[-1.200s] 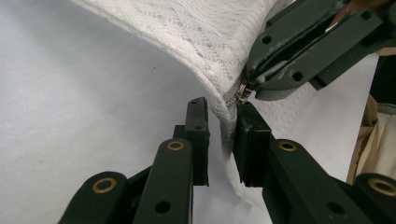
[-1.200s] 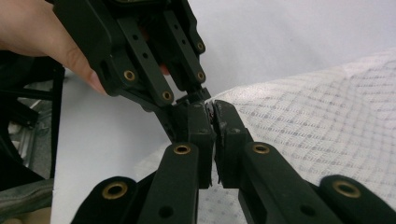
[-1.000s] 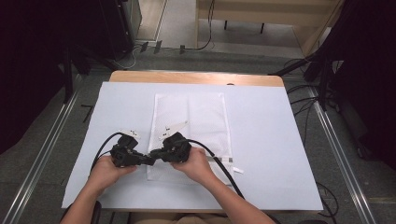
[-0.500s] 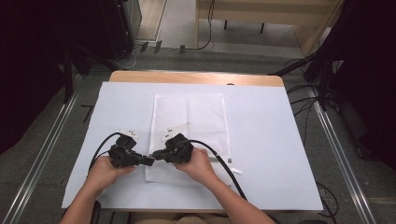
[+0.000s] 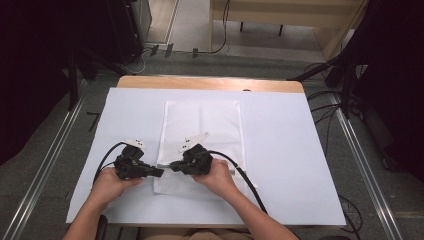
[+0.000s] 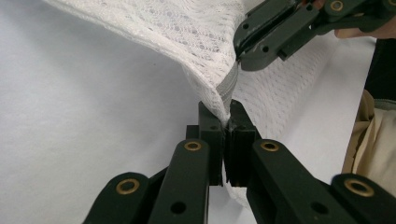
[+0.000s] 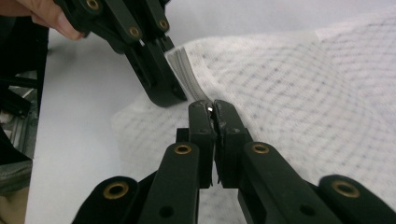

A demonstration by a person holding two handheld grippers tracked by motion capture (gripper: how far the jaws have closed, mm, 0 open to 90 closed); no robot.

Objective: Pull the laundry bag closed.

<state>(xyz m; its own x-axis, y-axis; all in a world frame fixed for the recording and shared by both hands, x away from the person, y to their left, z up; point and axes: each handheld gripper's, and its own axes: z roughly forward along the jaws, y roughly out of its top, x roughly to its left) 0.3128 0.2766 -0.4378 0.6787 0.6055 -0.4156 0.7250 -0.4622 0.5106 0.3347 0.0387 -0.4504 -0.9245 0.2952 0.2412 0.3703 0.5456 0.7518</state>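
Observation:
A white mesh bag [image 5: 202, 130] lies flat on the white table cover, its near left corner lifted. My left gripper [image 6: 227, 119] is shut on that corner, pinching the fabric at the end of the grey zipper [image 6: 229, 86]. Seen from above, the left gripper [image 5: 159, 172] points right and the right gripper [image 5: 172, 166] points left, tip to tip. My right gripper [image 7: 212, 107] is shut at the zipper line [image 7: 184, 74], with a small metal glint between its jaws that looks like the zipper pull. Each gripper view shows the other gripper just beyond its own jaws.
The white cover [image 5: 300, 150] spreads over the wooden table [image 5: 210, 82], with bare room right and left of the bag. Black cables [image 5: 245, 175] trail from both grippers toward the front edge. Metal rails [image 5: 360, 165] run along both sides of the table.

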